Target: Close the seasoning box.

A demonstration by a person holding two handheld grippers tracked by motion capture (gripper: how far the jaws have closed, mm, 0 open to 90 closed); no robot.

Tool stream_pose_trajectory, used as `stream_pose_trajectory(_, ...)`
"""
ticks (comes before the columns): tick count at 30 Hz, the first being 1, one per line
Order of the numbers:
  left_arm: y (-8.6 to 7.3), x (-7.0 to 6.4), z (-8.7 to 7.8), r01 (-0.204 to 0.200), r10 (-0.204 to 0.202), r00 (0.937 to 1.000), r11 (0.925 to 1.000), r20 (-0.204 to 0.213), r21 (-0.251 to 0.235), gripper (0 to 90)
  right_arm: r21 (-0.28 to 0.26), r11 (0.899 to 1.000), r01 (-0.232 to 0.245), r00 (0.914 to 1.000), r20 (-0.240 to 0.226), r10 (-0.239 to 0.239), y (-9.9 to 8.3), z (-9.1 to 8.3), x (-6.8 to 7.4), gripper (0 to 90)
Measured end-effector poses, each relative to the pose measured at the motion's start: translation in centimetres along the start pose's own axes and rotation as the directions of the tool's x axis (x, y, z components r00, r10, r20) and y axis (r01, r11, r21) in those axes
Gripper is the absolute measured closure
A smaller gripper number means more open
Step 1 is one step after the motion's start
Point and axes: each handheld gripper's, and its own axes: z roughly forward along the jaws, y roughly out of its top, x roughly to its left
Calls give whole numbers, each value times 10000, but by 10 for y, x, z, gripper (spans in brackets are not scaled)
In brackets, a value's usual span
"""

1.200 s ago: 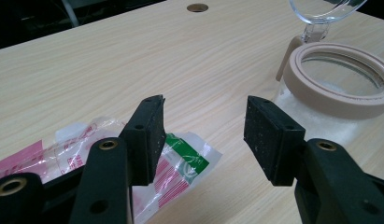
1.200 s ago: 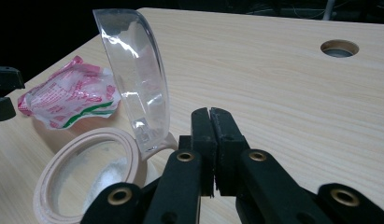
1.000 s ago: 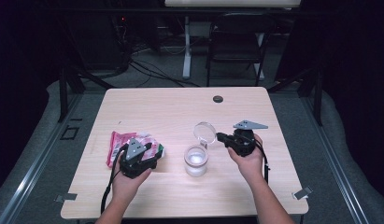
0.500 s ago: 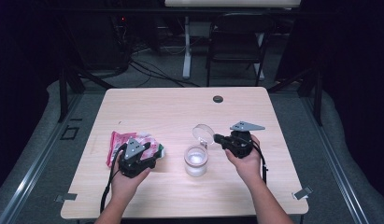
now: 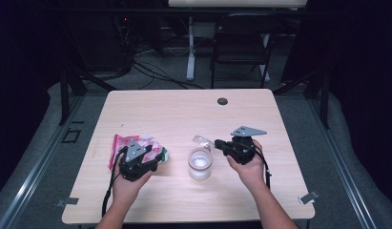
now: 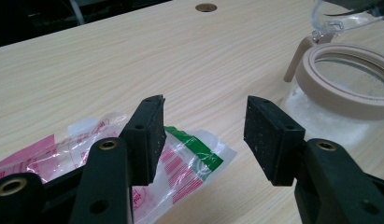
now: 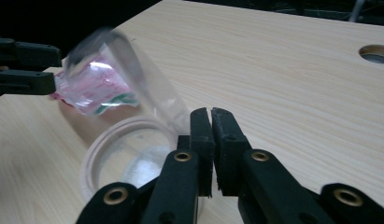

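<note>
While pinching the clear hinged lid (image 7: 133, 79) of the glass jar (image 5: 200, 163) at table centre, right gripper (image 5: 221, 145) sits closed at the jar's 2 o'clock. Left gripper (image 6: 203, 135) gapes empty above the red-and-green plastic packet (image 5: 136, 145) at 9 o'clock, nearer that packet.

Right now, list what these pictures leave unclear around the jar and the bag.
- Clear lid: blurred in the right gripper view; whether the right gripper pinches it is unclear.
- Jar: cut off by the left gripper view's right edge.
- Bag: print too small in the high view; left gripper covers part.
</note>
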Motion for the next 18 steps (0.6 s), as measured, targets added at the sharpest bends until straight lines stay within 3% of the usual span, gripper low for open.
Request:
stream_pose_trajectory(10, 0, 3, -2, 65, -65, 9999, 10000, -102, -61, 478, 9, 9997, 235, 9996, -159, -235, 1, 0, 7, 800)
stream_pose_trajectory(18, -1, 12, -5, 273, -279, 9990, 9995, -337, -171, 478, 49, 9997, 251, 9994, -220, -250, 2, 0, 5, 602)
